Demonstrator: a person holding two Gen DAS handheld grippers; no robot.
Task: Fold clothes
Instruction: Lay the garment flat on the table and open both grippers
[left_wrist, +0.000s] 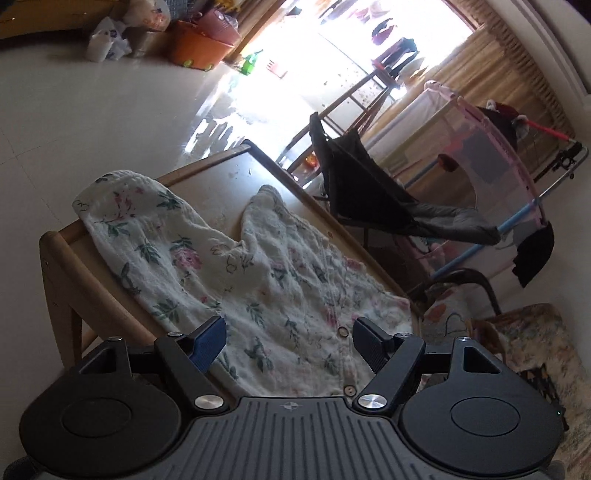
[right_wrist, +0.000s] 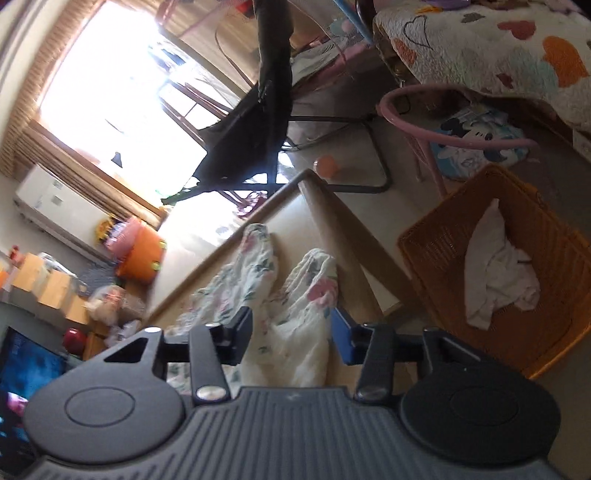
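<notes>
A white floral garment (left_wrist: 236, 273) with buttons lies spread on a small wooden table (left_wrist: 110, 295), its two legs pointing away. My left gripper (left_wrist: 290, 341) is open, hovering over the near buttoned end, not holding anything. In the right wrist view the same garment (right_wrist: 258, 280) lies with its two legs side by side near the table's edge (right_wrist: 332, 221). My right gripper (right_wrist: 291, 332) is open, its fingers either side of the near part of one leg; the cloth sits between them, ungripped.
An orange basket (right_wrist: 554, 295) with white clothes (right_wrist: 495, 273) stands on the floor right of the table. A black folding chair (left_wrist: 369, 192) and a pink playpen (left_wrist: 498, 155) stand beyond. Orange tubs (left_wrist: 199, 48) sit far off on the floor.
</notes>
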